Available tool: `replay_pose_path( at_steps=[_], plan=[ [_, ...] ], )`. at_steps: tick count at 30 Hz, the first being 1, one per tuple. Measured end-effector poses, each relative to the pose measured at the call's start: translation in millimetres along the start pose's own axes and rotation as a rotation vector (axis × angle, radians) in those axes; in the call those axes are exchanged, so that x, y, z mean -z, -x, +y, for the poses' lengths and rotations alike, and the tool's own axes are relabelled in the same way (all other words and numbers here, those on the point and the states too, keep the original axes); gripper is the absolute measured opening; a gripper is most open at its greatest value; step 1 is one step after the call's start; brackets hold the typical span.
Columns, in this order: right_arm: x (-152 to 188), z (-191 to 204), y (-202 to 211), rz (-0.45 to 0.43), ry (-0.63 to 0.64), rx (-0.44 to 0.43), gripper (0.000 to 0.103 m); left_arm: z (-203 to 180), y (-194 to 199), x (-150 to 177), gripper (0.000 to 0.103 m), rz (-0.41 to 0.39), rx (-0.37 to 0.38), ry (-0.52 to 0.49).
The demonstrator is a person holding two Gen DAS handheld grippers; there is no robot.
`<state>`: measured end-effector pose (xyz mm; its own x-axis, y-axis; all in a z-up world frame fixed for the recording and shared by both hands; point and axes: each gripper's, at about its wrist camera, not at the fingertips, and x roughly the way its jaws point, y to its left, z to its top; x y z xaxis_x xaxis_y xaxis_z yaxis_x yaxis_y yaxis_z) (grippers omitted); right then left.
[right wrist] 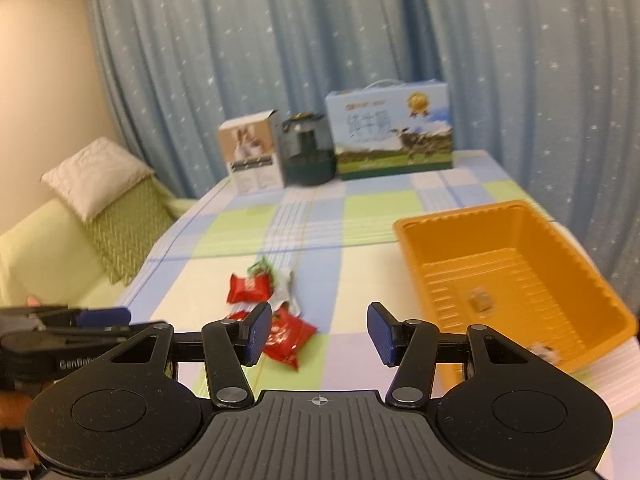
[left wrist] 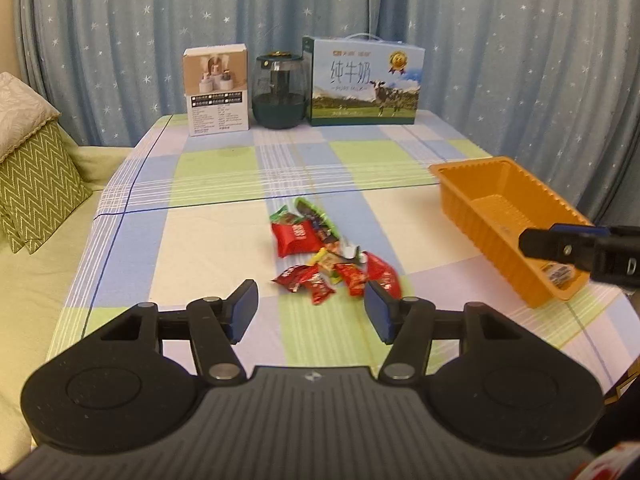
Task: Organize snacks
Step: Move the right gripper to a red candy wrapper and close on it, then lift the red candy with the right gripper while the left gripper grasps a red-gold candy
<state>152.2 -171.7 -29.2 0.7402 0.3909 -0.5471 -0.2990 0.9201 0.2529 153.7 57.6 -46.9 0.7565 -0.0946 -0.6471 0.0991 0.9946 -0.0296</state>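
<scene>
Two claws, left claw [left wrist: 310,306] and right claw [right wrist: 320,332], both apart and empty, snacks [left wrist: 320,256] piled on surface [left wrist: 208,240], orange tray [left wrist: 500,216] beside them.

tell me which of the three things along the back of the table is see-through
The dark glass jar, standing between the white box and the milk carton; both neighbours are opaque cardboard.

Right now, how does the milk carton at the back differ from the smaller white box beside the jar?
The milk carton is wide and blue with a cow on a meadow; the white box is narrower and shows a beige product photo. The milk carton has a carry handle on top; the white box has none. The milk carton stands right of the jar, the white box left. Both stand upright against the curtain.
</scene>
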Motion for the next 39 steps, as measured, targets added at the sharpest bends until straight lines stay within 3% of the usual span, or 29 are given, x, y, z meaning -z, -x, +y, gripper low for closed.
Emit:
replay_pose_path(
  at_steps=[13, 19, 29, 31, 34, 39],
  plan=[
    [14.6, -20.0, -106.0, 0.135, -0.164, -0.106, 0.053, 22.6, -70.8, -8.4, 0.055, 0.065, -0.017, 0.05],
    [18.6, -28.4, -131.8, 0.191, -0.276, -0.127, 0.053, 26.5, -93.6, -6.5, 0.055, 0.1, -0.043, 0.049],
    [23.9, -21.8, -151.8, 0.22, -0.258, -0.099, 0.052, 40.4, -100.8, -3.3, 0.055, 0.142, -0.051, 0.127],
    [24.7, -21.8, -153.1, 0.222, -0.262, -0.1, 0.038, 40.7, -100.5, -3.3, 0.055, 0.141, -0.047, 0.137],
    [24.5, -20.3, -150.9, 0.219, -0.24, -0.094, 0.03, 38.1, -100.2, -3.7, 0.055, 0.14, -0.036, 0.136],
    [21.4, -12.9, -140.5, 0.187, -0.11, -0.008, 0.028, 32.1, -101.3, -2.1, 0.055, 0.14, -0.001, 0.136]
  ],
)
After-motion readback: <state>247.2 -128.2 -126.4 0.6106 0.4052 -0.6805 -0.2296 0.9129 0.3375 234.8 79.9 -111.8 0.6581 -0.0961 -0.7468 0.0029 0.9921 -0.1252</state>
